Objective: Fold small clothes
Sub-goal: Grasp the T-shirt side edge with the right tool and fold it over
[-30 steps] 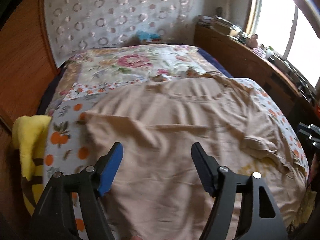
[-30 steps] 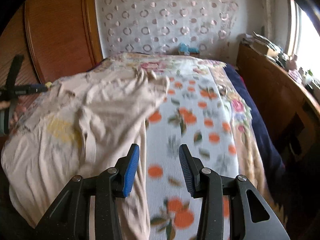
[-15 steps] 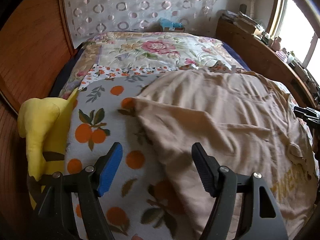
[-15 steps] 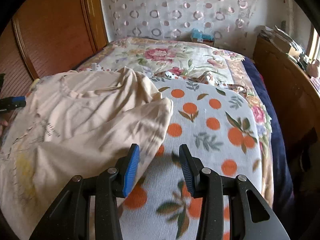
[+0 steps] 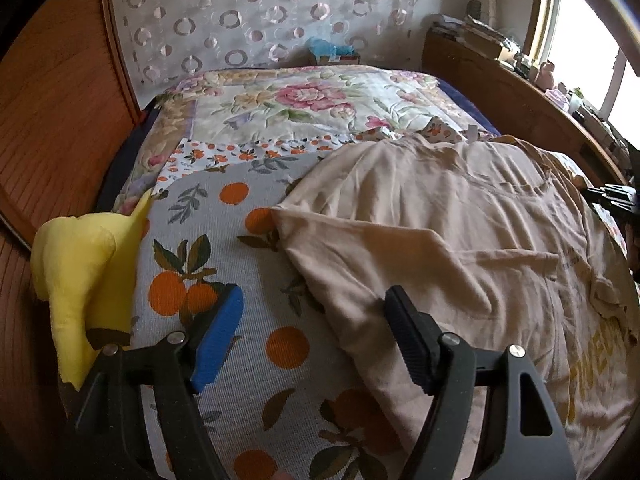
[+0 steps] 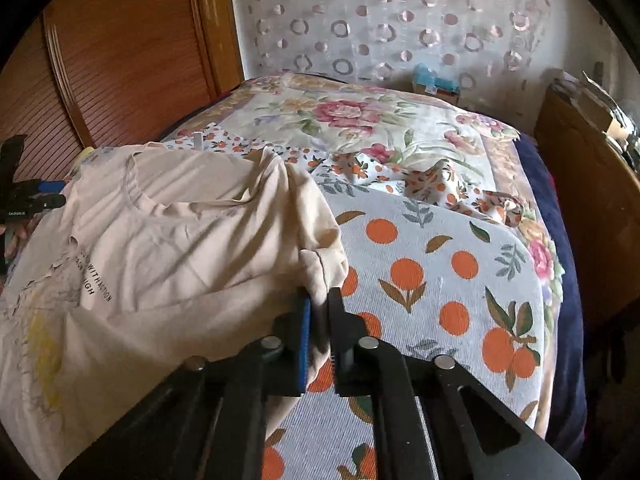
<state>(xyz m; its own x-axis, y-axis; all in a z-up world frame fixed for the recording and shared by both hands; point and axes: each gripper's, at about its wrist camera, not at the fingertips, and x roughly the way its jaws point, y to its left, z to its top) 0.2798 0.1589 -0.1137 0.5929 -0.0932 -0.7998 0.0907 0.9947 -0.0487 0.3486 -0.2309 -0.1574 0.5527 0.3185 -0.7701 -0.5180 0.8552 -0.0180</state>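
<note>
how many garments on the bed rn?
1. A beige T-shirt lies spread over the bedspread; the right gripper is shut on its sleeve, the left gripper is open beside its other edge. Anything underneath it would be hidden.

A yellow plush toy (image 5: 86, 276) sits at the bed's edge on an orange-print blanket (image 5: 224, 280). Beyond lies a floral quilt (image 5: 304, 100), with a blue box (image 6: 434, 82) against the circle-patterned curtain (image 6: 400, 20).
</note>
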